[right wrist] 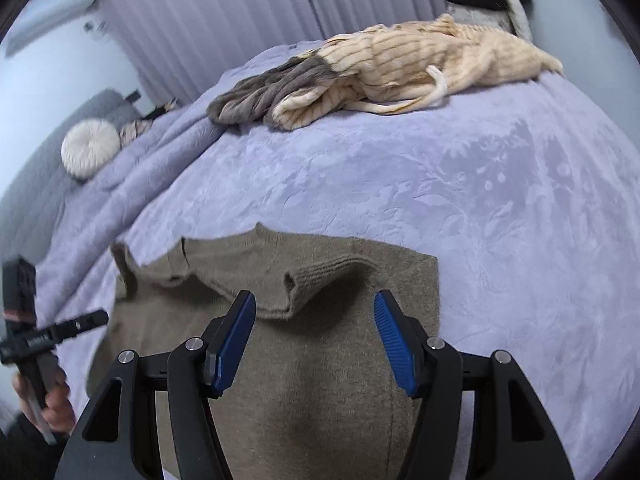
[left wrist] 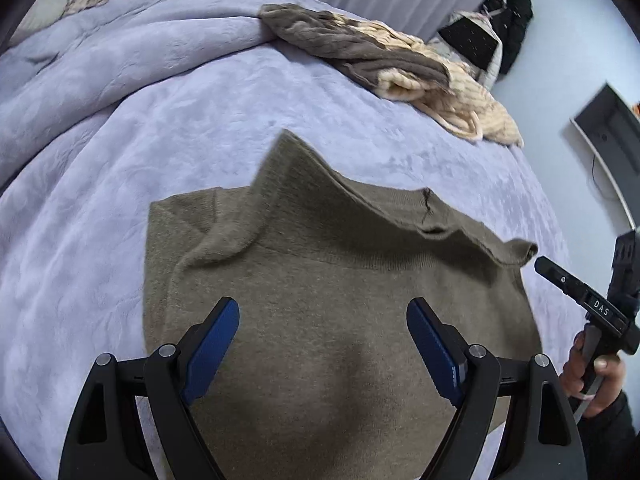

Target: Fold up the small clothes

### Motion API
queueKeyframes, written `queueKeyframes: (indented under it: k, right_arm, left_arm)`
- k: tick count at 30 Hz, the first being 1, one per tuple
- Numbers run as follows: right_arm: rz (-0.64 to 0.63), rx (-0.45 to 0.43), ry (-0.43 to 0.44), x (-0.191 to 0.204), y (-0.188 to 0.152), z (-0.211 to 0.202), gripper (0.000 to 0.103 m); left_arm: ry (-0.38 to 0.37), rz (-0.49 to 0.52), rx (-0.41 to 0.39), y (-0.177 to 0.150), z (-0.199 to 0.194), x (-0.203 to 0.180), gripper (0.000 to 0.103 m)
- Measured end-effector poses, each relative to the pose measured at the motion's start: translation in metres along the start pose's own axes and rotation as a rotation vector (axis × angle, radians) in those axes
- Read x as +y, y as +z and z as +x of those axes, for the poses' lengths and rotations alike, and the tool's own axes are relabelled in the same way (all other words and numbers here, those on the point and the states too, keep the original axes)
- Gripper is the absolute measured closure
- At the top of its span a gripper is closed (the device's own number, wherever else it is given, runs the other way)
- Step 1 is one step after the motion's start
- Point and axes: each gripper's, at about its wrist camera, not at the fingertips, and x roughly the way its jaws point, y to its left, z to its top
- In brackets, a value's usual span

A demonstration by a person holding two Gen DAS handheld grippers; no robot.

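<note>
Two grippers are hovering over one olive-brown sweater [left wrist: 320, 280], and both are mine; the left gripper [left wrist: 323, 322] is holding its blue pads [left wrist: 212, 352] spread wide with nothing pinched between them, only knit showing below the gap; the right gripper [right wrist: 315, 318] is likewise standing with its blue pads [right wrist: 394, 344] parted and nothing gripped, looking down on the same garment. The sweater is lying flat on the lavender blanket [left wrist: 100, 160] that is covering the bed, at the near edge right under my fingers; its far part is lying doubled over the body, with a ribbed cuff [right wrist: 320, 276] resting on top just beyond my right fingertips and a corner of fabric [left wrist: 286, 148] sticking up toward the far side. Off to the right in the left view, my right hand [left wrist: 592, 372] is gripping the handle of its tool beside the sweater's edge; in the right view my left hand [right wrist: 48, 396] is doing the same at the left. Farther back on the blanket, well apart from the sweater, a cream and grey knitted garment [right wrist: 380, 68] is lying in a loose heap; a round white cushion [right wrist: 90, 148] is sitting at the far left edge of the bed.
</note>
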Motion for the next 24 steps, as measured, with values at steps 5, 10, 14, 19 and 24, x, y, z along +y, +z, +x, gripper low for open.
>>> queueKeyframes:
  k: [5,10,14,19,24]
  right_arm:
    - [-0.212,0.051,-0.017,0.034,-0.007,0.027,0.037]
    - [-0.237,0.098,-0.044,0.032,0.01,0.068,0.037]
    - [-0.129,0.175,-0.095,0.004,0.028,0.104,0.038]
    - [-0.062,0.103,-0.129,-0.001,0.029,0.071,0.037]
    - [-0.047,0.01,-0.095,0.017,-0.001,0.012,0.03]
  left_arm:
    - [0.087,0.061,0.044,0.019,0.038,-0.012,0.016]
    - [0.144,-0.006,0.077,0.047,0.068,0.008,0.016]
    - [0.113,-0.041,0.101,0.053,0.077,0.022,0.016]
    - [0.078,-0.024,0.0,0.029,0.014,0.027,0.016]
    - [0.1,-0.187,-0.065,-0.045,-0.052,0.086,0.016]
